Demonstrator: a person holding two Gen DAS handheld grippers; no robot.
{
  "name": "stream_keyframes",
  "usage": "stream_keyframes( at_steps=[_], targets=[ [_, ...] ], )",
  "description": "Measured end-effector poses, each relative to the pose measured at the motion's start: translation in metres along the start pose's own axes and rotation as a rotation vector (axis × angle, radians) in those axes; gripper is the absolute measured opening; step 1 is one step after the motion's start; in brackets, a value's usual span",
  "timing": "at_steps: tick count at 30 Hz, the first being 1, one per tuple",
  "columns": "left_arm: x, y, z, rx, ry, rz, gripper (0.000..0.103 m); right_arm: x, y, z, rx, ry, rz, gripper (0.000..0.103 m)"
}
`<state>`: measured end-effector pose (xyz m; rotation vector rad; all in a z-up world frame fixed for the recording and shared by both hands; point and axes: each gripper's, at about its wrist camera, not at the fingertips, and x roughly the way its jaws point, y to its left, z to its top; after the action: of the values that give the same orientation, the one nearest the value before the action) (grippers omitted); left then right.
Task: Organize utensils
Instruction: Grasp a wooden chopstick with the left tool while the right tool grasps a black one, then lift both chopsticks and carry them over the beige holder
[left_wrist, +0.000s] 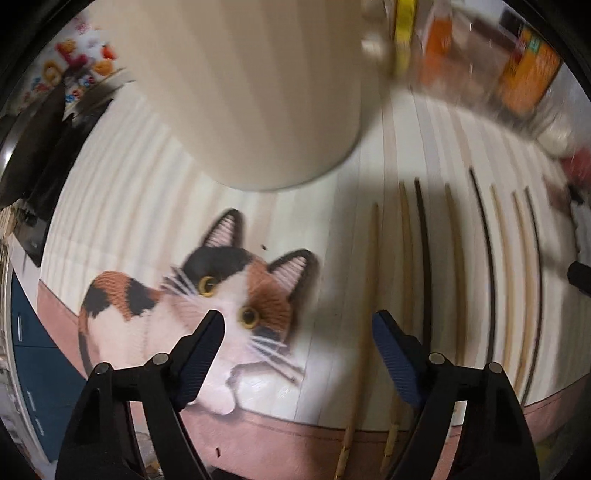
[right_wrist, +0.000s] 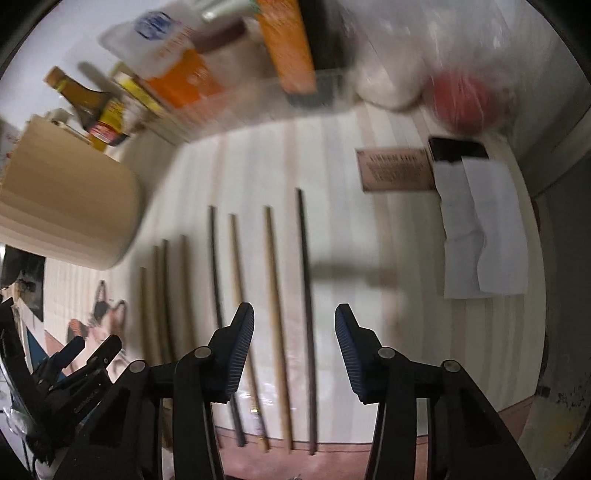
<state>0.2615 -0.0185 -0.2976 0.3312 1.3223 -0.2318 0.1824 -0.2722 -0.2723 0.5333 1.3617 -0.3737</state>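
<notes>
Several chopsticks, some light bamboo (right_wrist: 275, 314) and some dark (right_wrist: 307, 317), lie side by side on a striped mat with a cat picture (left_wrist: 207, 295). A tall cream ribbed holder (left_wrist: 251, 88) stands at the mat's far side; it also shows at the left of the right wrist view (right_wrist: 70, 210). My left gripper (left_wrist: 297, 325) is open and empty above the cat picture, left of the chopsticks (left_wrist: 369, 295). My right gripper (right_wrist: 293, 317) is open and empty, its fingers on either side of a light and a dark chopstick, above them. The left gripper shows at the lower left of the right wrist view (right_wrist: 88, 350).
Behind the mat stand a sauce bottle (right_wrist: 92, 107), orange packets (right_wrist: 184, 77) in a clear bin and a red object in plastic (right_wrist: 461, 99). A brown card (right_wrist: 395, 170), a phone (right_wrist: 458, 147) and white paper (right_wrist: 480, 229) lie at the right. A dark pan (left_wrist: 33, 147) sits at the far left.
</notes>
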Motion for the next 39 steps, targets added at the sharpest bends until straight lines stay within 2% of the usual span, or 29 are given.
stream_keyframes(
  at_steps=[2, 3, 5, 6, 7, 8, 10, 13, 18, 22, 26, 27, 28, 30, 32, 33, 35, 36, 39],
  targets=[
    [0.010, -0.007, 0.002, 0.029, 0.020, 0.006, 0.069, 0.012, -0.002, 0.003, -0.011, 0.021, -0.012, 0.044],
    [0.009, -0.009, 0.004, 0.032, 0.006, -0.015, 0.065, 0.015, 0.000, 0.005, -0.019, 0.029, -0.014, 0.042],
    [0.008, -0.015, 0.007, 0.047, -0.007, -0.009, 0.056, 0.028, 0.003, 0.009, -0.044, 0.054, -0.026, 0.037],
    [0.007, -0.018, 0.009, 0.057, -0.014, -0.025, 0.035, 0.033, 0.006, 0.010, -0.052, 0.061, -0.031, 0.035],
    [0.007, -0.021, 0.011, 0.059, -0.005, -0.033, 0.004, 0.041, 0.009, 0.013, -0.071, 0.081, -0.051, 0.022],
    [0.011, -0.023, 0.011, 0.056, 0.022, -0.040, 0.001, 0.046, 0.012, 0.014, -0.085, 0.099, -0.052, 0.011],
    [0.012, -0.021, 0.009, 0.033, 0.025, -0.057, 0.001, 0.049, 0.018, 0.014, -0.121, 0.093, -0.087, 0.006],
    [0.009, -0.008, 0.003, -0.036, 0.046, -0.084, 0.000, 0.050, 0.022, 0.007, -0.157, 0.109, -0.102, 0.005],
    [0.004, 0.021, -0.019, -0.169, 0.095, -0.159, 0.000, 0.049, 0.017, -0.019, -0.175, 0.215, -0.084, 0.005],
    [0.003, 0.020, -0.020, -0.159, 0.113, -0.182, 0.000, 0.051, 0.017, -0.024, -0.190, 0.249, -0.098, 0.005],
    [-0.008, 0.015, 0.003, -0.169, 0.113, -0.283, 0.006, 0.056, 0.024, -0.014, -0.184, 0.286, -0.114, 0.006],
    [-0.011, 0.010, 0.008, -0.152, 0.109, -0.293, 0.013, 0.056, 0.025, -0.013, -0.187, 0.278, -0.112, 0.006],
    [-0.013, 0.003, 0.014, -0.127, 0.101, -0.289, 0.026, 0.055, 0.025, -0.012, -0.180, 0.279, -0.106, 0.006],
    [-0.012, -0.012, 0.025, -0.074, 0.091, -0.268, 0.042, 0.058, 0.028, -0.004, -0.165, 0.279, -0.097, 0.006],
    [0.001, -0.016, 0.032, -0.020, 0.098, -0.227, 0.042, 0.059, 0.030, 0.000, -0.164, 0.276, -0.107, 0.006],
    [0.004, -0.021, 0.034, 0.008, 0.100, -0.198, 0.036, 0.060, 0.030, 0.000, -0.160, 0.278, -0.107, 0.006],
    [0.006, -0.030, 0.036, 0.055, 0.069, -0.130, 0.022, 0.063, 0.032, 0.004, -0.167, 0.280, -0.116, 0.006],
    [0.007, -0.035, 0.037, 0.063, 0.057, -0.134, 0.007, 0.063, 0.034, 0.004, -0.176, 0.279, -0.125, 0.006],
    [0.007, -0.028, 0.036, 0.024, 0.069, -0.128, 0.005, 0.067, 0.037, 0.002, -0.198, 0.264, -0.129, 0.006]
  ],
)
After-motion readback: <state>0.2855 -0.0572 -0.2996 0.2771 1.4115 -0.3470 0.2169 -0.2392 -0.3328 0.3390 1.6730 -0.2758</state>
